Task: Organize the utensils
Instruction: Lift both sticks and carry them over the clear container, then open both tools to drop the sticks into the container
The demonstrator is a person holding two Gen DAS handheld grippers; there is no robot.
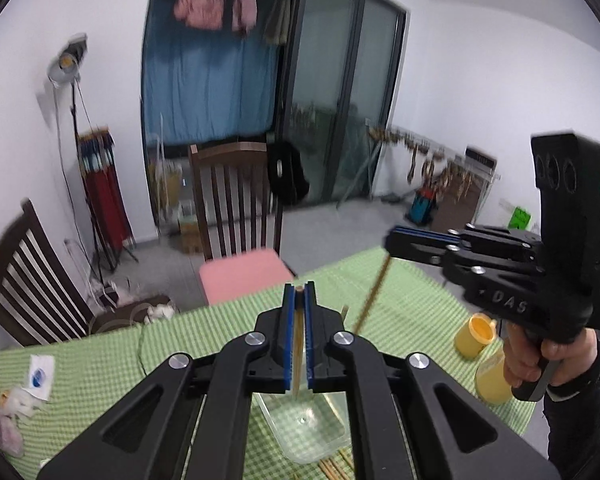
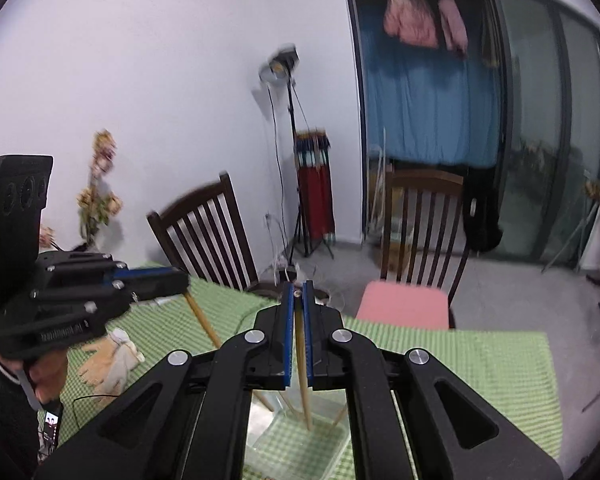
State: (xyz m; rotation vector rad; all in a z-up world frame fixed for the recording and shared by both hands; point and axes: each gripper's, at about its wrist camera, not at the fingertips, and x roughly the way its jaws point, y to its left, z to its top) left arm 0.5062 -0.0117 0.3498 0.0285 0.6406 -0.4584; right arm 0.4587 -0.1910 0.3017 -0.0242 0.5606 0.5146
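In the left wrist view my left gripper (image 1: 299, 286) is shut on a wooden chopstick (image 1: 298, 332) that runs back between its blue pads. Under it stands a clear plastic container (image 1: 304, 428). At the right, my right gripper (image 1: 388, 242) is shut on a second chopstick (image 1: 374, 292) that hangs down slantwise over the table. In the right wrist view the right gripper (image 2: 298, 284) clamps that chopstick (image 2: 302, 360), whose lower end points into the clear container (image 2: 296, 440). The left gripper (image 2: 186, 280) at the left holds its chopstick (image 2: 204, 320) tilted toward the container. More chopsticks (image 1: 332, 468) lie at the bottom edge.
A green checked tablecloth (image 1: 204, 332) covers the table. Two yellow cups (image 1: 476, 336) (image 1: 492, 384) stand at the right. A chair with a pink cushion (image 1: 242, 276) and a second chair (image 1: 24, 280) are beyond the far edge. A glove (image 2: 108, 356) and a phone (image 2: 52, 424) lie at the left.
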